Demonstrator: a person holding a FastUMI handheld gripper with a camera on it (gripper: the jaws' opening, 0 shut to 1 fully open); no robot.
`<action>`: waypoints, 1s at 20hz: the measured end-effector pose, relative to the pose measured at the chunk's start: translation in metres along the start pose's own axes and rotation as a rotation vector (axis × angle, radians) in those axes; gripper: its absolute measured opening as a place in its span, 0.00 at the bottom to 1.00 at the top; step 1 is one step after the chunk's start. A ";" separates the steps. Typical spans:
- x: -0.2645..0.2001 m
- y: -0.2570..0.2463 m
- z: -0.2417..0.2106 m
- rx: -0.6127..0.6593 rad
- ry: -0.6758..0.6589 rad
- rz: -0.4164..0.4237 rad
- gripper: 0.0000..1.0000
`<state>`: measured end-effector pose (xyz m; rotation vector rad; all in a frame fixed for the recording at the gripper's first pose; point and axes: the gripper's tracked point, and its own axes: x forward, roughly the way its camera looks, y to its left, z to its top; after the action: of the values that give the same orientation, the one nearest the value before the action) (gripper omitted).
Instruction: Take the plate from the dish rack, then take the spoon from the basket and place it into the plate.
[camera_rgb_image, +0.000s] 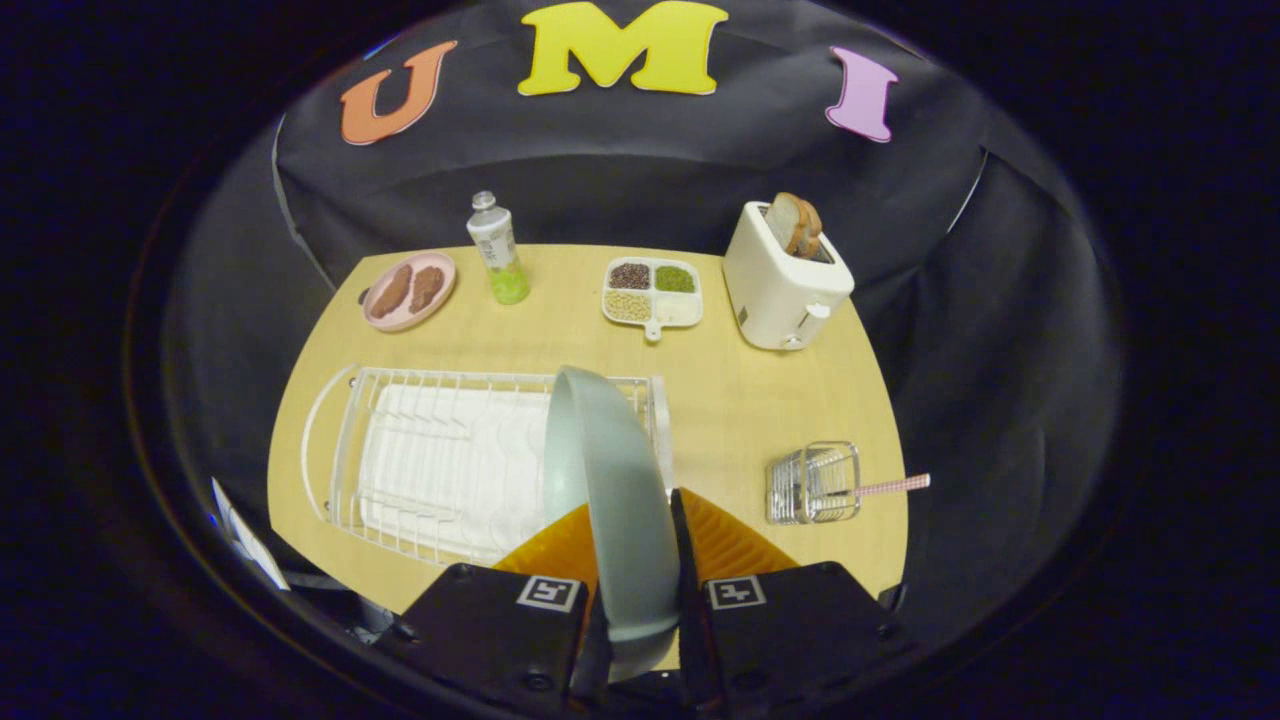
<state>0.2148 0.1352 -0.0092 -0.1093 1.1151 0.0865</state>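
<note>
**Plate clamped edge-on in the gripper above the rack**

Gripper view: the gripper (632, 530) sits at the bottom centre of the frame, its two orange fingers (725, 540) pressed against either face of a grey-green plate (610, 470). The plate stands on edge between them, its rim rising toward the middle of the frame and overlapping the right end of the dish rack (440, 460). Whether the plate still touches the rack cannot be told.

The white wire rack lies in the lower left of the frame on a light wooden table (740, 400), with a white drip tray under its bars. To the lower right, just beyond the right finger, stands a small wire basket (815, 484); a spoon (893, 486) with a pink checked handle pokes out of it sideways toward the table's right edge.

Along the far side of the table, in the upper part of the frame, sit a pink plate with brown food (409, 290), a bottle with green liquid (498, 250), a divided white tray of grains (652, 291), and a white toaster (783, 280) with bread slices (797, 224) sticking up from it.
</note>
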 end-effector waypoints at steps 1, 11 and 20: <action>-0.003 0.002 -0.012 0.021 -0.005 0.034 0.33; 0.003 0.028 -0.152 0.181 -0.014 0.301 0.32; 0.052 0.041 -0.222 0.374 0.059 0.507 0.32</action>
<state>0.0341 0.1472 -0.1542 0.5101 1.1793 0.3255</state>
